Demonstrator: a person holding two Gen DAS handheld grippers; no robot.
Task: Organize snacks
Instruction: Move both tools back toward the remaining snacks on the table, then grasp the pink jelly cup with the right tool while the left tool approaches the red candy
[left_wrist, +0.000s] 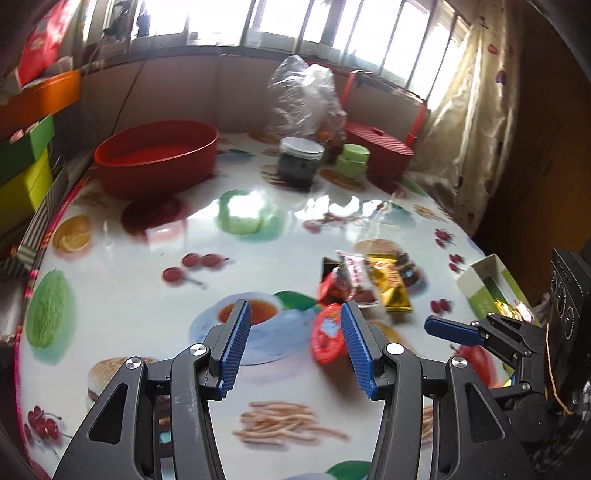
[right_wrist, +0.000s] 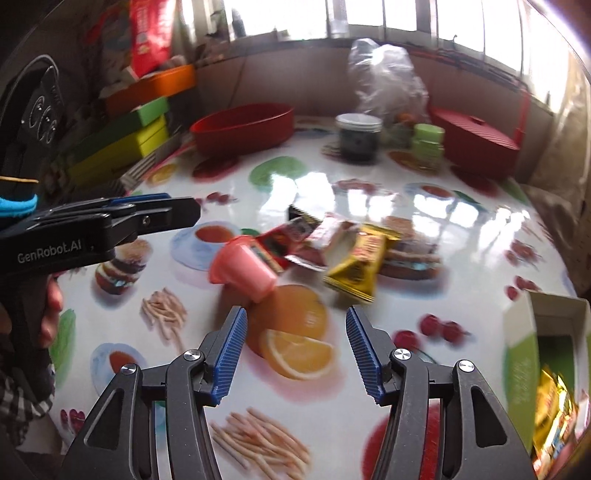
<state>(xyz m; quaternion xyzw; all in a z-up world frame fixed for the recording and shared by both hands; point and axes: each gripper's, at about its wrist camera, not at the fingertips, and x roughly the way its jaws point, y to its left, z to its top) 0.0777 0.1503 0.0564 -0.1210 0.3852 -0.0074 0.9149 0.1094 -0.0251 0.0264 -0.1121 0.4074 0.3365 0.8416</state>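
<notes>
Blue-padded jaws of left gripper (left_wrist: 293, 314) parted, empty. Red jelly cup (left_wrist: 327, 336) on its side at its 2 o'clock, touching right pad, axis crosswise. Right gripper (right_wrist: 295, 321) jaws parted, empty; cup at 11 o'clock. Left nearer. Wrapper pile (right_wrist: 332, 247) on bench (right_wrist: 461, 258); green box (right_wrist: 532, 350) at 3 o'clock.

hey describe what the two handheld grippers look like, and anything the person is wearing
Both the left gripper and the right gripper are black with silver pivot bolts and ribbed blue pads. Seen from the right wrist, the left one's side reads GenRobot.AI in white. The hand holding it shows a plaid sleeve, with a bright blue knit band above.
</notes>
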